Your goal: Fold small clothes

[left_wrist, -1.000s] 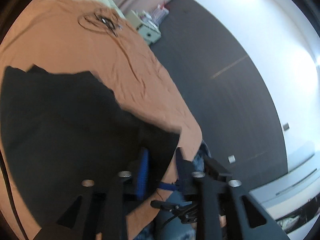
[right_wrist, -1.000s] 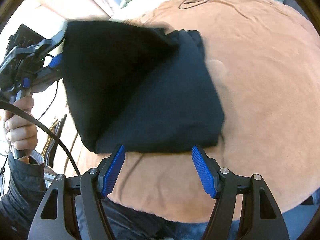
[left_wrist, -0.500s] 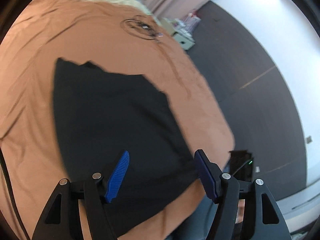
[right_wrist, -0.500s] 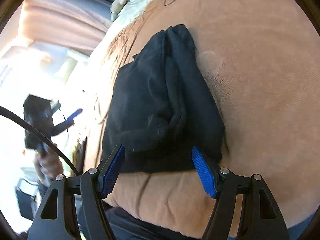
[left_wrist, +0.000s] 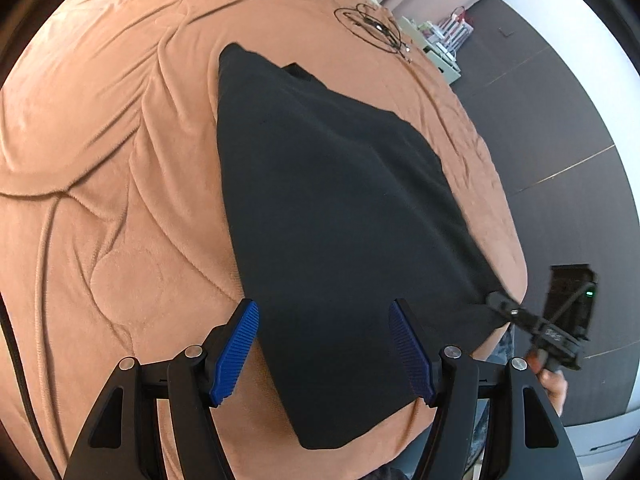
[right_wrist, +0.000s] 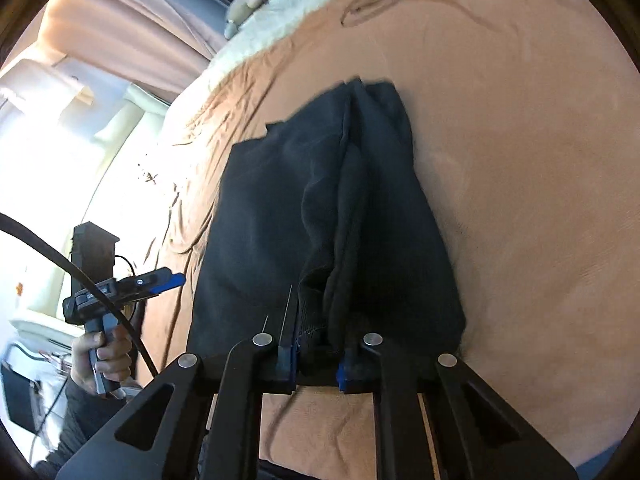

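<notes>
A black garment [left_wrist: 340, 200] lies folded on the brown blanket [left_wrist: 120, 160] of a bed. My left gripper [left_wrist: 322, 308] hovers open over its near edge, the blue pads apart and touching nothing. In the right wrist view the garment [right_wrist: 280, 220] shows a bunched ridge down its middle. My right gripper [right_wrist: 318, 344] is closing its jaws on the near end of that ridge, and the pads pinch the fabric. The left wrist view shows the right gripper [left_wrist: 504, 304] at the garment's right corner. A hand [right_wrist: 104, 356] holds the left gripper [right_wrist: 168, 280] off the garment's left side.
A coiled black cable [left_wrist: 372, 26] lies on the blanket beyond the garment. Cream bedding [right_wrist: 256, 40] sits at the head of the bed. Dark floor [left_wrist: 560, 120] and storage boxes [left_wrist: 444, 56] lie past the bed's right edge.
The left gripper let go of the lifted fold, opened and swung over the garment's near edge. The garment dropped flat. The right gripper went from open to pinched on the near edge.
</notes>
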A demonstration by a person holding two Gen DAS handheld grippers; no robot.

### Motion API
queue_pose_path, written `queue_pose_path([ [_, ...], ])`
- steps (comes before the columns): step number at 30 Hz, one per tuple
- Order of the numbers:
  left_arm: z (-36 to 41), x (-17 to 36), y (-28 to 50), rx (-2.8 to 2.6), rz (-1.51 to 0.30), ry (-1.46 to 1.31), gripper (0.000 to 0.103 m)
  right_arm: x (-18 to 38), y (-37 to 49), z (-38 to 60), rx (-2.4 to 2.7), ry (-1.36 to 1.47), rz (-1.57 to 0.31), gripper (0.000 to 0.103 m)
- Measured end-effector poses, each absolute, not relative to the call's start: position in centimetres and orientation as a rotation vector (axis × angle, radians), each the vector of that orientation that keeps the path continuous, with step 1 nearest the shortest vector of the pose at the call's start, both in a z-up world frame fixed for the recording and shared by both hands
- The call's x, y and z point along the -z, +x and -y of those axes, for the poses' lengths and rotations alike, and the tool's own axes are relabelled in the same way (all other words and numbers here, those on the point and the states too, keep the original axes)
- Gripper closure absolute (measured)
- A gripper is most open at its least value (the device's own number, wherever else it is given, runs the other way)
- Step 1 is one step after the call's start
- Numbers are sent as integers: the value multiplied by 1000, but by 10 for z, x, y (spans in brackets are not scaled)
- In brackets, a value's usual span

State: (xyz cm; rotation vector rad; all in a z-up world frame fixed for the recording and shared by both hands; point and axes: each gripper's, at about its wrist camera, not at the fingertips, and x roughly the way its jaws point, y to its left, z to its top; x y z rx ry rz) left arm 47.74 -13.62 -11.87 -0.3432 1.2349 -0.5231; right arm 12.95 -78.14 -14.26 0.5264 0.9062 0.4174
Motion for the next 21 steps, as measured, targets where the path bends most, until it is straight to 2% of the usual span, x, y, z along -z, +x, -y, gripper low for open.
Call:
queue_pose_path([
  [4,147,124,481,517,-1252,-334,35,139,113,794,-362,490,-887,94],
  [9,158,140,483,510,-1292,-319,34,164,111,802,-309,481,-936,91],
  [11,162,148,484,507,-1314,-320,34,163,113,800,-272,459,-941,75],
  [12,163,152,485,509,-1323,-321,35,160,114,799,-251,438,-934,71],
  [14,165,157,486,511,-1333,-325,35,153,110,802,-229,410,-917,43],
  [15,165,160,486,518,-1337,-336,35,150,108,804,-238,415,-909,37],
  [21,166,174,486,531,-1348,-382,35,154,114,806,-277,439,-928,36],
])
